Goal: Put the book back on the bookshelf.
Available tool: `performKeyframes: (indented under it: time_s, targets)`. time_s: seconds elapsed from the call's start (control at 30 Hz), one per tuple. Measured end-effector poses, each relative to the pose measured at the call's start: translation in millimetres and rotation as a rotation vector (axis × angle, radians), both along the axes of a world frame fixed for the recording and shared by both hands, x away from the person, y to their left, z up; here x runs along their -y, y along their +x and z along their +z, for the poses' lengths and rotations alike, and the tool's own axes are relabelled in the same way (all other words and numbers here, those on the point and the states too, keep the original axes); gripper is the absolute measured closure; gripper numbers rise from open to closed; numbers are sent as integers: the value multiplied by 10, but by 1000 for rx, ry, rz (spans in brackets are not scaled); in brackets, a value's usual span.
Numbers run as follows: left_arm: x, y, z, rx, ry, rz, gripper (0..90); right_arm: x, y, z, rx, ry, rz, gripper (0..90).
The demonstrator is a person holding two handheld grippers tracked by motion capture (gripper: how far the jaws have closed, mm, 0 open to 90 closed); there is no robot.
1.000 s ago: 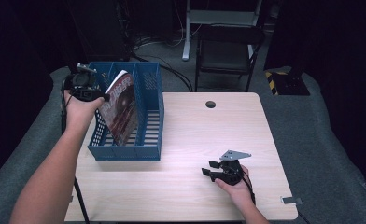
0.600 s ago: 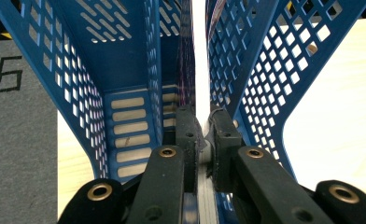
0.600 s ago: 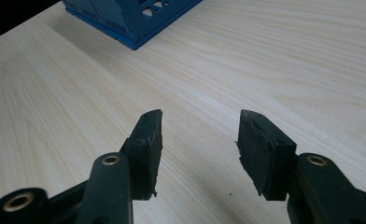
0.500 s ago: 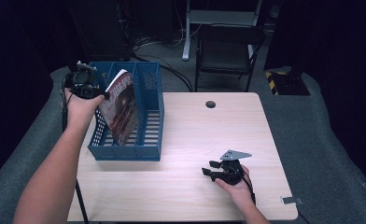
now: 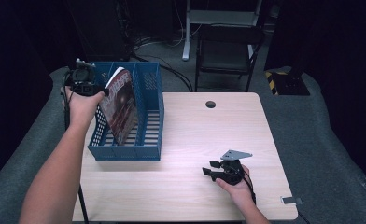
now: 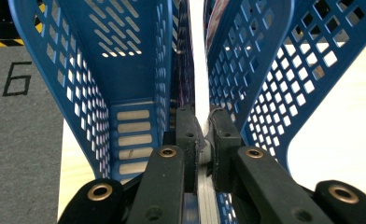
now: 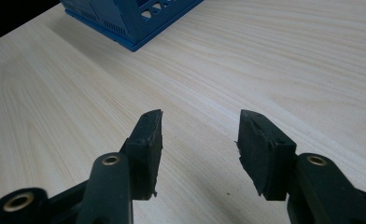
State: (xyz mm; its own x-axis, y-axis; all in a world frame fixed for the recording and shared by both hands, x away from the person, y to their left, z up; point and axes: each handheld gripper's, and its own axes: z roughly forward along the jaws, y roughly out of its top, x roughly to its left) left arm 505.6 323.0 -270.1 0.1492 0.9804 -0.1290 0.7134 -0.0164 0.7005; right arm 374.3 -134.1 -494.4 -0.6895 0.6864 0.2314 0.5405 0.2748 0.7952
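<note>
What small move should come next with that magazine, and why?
Probably ease the left tongs apart. They are shut on the top edge of the magazine, which already stands tilted inside the blue rack, apparently with its lower edge on the slatted floor. The right tongs rest open on the table, apart from it.

Lab or studio: black curtains point(image 5: 340, 56), cables on floor point(image 5: 144, 42), bare wooden table point(image 5: 209, 135).

The magazine point(image 5: 122, 106) stands in the basket point(image 5: 151, 151) at the table's point(image 5: 190, 196) left side.
</note>
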Motion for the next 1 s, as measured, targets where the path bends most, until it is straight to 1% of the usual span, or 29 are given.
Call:
performKeyframes:
  time_s: [0.03, 0.07, 0.13, 0.23, 0.27, 0.3, 0.33, 0.37, 0.4, 0.47, 0.5, 0.53, 0.57, 0.6, 0.63, 0.67, 0.7, 0.8, 0.9, 1.0]
  targets:
    - [12, 3, -1, 9, 9, 6, 847, 0, 0, 1, 0, 0, 0, 499]
    - [27, 2, -4, 28, 11, 20, 847, 2, 4, 0, 6, -1, 3, 498]
    - [48, 9, -13, 48, 16, 33, 847, 3, 3, 2, 3, 3, 3, 499]
    - [62, 37, -16, 52, 18, 48, 847, 12, 3, 3, 3, 0, -2, 499]
    - [60, 50, -15, 52, 27, 45, 848, 14, 5, 5, 6, -3, 3, 499]
    - [63, 60, -14, 52, 21, 52, 847, 14, 3, 6, 6, -2, 2, 499]
    - [59, 71, -19, 63, 20, 58, 847, 11, 2, 6, 9, 0, -1, 499]
    - [53, 83, -24, 63, 19, 56, 848, 10, 1, 6, 9, 1, -2, 499]
    - [58, 90, -32, 71, 14, 66, 848, 15, 2, 8, 6, -1, 3, 499]
    - [53, 107, -48, 73, 10, 70, 848, 16, 4, 5, 6, 0, 1, 499]
    - [54, 107, -50, 80, 14, 77, 848, 15, 6, 3, 6, 0, -2, 499]
    - [50, 113, -53, 76, 6, 76, 848, 17, 5, 2, 7, -2, -2, 499]
    - [45, 115, -54, 81, 10, 81, 848, 15, 5, 2, 7, -2, -1, 499]
    - [38, 114, -58, 92, 8, 84, 848, 14, 3, 2, 2, -1, 1, 499]
    - [30, 120, -60, 81, 9, 79, 848, 12, 3, 1, 1, -1, 2, 499]
    - [30, 119, -68, 91, 12, 83, 848, 6, -3, 2, -4, 3, -1, 499]
    - [30, 120, -76, 86, 5, 83, 847, 4, -2, 1, -2, 3, 2, 499]
    - [38, 132, -125, 79, 12, 83, 847, 4, -2, 2, 1, -1, 3, 499]
    - [44, 124, -152, 94, 17, 88, 846, 6, -2, 2, 2, -1, 2, 500]
    - [45, 114, -160, 102, 11, 93, 843, 3, 3, -1, 5, -3, 8, 500]
